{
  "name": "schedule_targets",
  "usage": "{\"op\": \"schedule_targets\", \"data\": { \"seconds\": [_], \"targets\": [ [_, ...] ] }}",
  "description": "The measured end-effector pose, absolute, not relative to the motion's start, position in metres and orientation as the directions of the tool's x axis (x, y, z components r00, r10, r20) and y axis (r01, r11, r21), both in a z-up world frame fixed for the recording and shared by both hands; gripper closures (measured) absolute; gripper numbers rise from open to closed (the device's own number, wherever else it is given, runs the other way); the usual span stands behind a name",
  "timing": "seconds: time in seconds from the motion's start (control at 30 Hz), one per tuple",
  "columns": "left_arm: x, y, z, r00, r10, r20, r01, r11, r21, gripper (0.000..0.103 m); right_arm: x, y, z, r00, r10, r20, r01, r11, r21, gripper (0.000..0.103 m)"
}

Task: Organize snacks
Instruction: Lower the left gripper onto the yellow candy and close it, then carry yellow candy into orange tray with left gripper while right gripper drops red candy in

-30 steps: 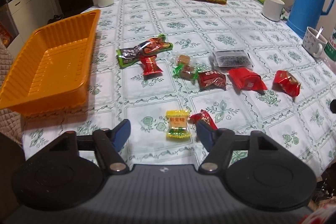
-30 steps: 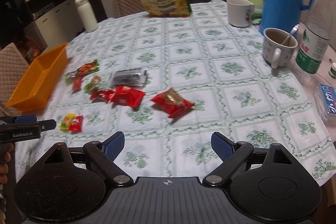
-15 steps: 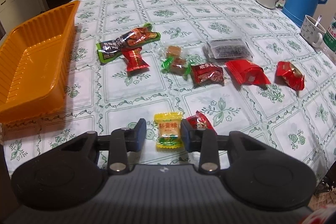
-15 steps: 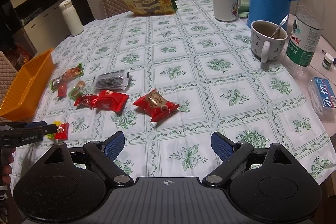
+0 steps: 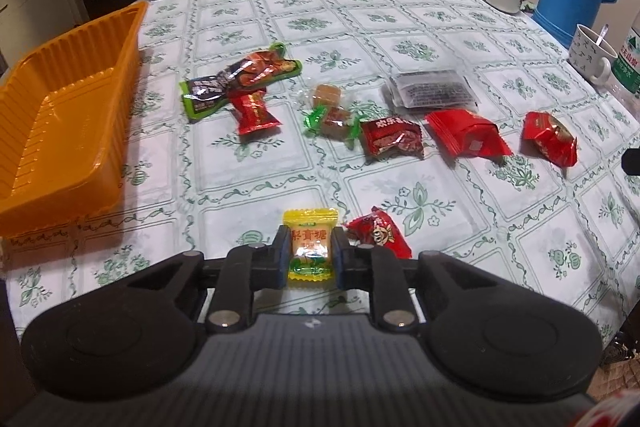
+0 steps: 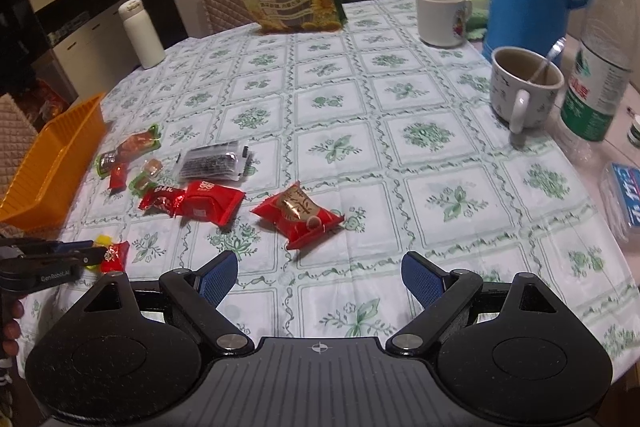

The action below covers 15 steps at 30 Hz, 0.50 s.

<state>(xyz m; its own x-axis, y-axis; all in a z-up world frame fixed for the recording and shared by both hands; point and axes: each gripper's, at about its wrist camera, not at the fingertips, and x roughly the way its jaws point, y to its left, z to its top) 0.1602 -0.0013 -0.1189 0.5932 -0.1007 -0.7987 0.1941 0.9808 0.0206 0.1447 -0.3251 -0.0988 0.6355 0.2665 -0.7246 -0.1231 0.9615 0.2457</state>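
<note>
Our orange tray (image 5: 68,131) sits at the left with ribbed plastic walls, and we see nothing in it, so we think the job has only begun. Our left gripper (image 5: 310,255) pinches the yellow candy (image 5: 310,247), a small shiny crinkly packet low over the flowery tablecloth (image 5: 248,187). Beside it lies a little red candy (image 5: 378,233). Farther on, about nine shiny wrapped snacks wait, like the puffy red pack (image 6: 298,215). Our right gripper (image 6: 318,277) hangs wide apart, holding nothing.

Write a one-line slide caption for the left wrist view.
Left gripper shut on yellow candy; orange tray waits left.
</note>
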Motion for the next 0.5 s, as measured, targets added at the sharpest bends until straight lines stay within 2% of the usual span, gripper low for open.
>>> {"op": "schedule_targets", "data": {
  "seconds": [0.2, 0.27, 0.33, 0.5],
  "targets": [
    [0.151, 0.013, -0.105, 0.615, -0.062, -0.786, 0.115, 0.993, 0.011, 0.084, 0.157, -0.32, -0.106, 0.644, 0.313, -0.698, -0.255, 0.948, 0.19, 0.014],
    [0.147, 0.02, -0.099, 0.622, -0.043, -0.782, 0.087, 0.996, 0.014, 0.085, 0.163, -0.317, -0.109, 0.643, 0.338, -0.687, -0.303, 0.936, 0.177, 0.02],
    [0.144, 0.027, -0.094, 0.629, -0.025, -0.777, 0.059, 0.998, 0.016, 0.084, 0.172, -0.314, -0.112, 0.629, 0.364, -0.687, -0.354, 0.921, 0.164, 0.03],
    [0.132, 0.042, -0.083, 0.642, 0.032, -0.766, -0.013, 0.999, 0.031, 0.084, 0.194, -0.305, -0.124, 0.601, 0.386, -0.7, -0.45, 0.887, 0.104, 0.042]
  ]
}}
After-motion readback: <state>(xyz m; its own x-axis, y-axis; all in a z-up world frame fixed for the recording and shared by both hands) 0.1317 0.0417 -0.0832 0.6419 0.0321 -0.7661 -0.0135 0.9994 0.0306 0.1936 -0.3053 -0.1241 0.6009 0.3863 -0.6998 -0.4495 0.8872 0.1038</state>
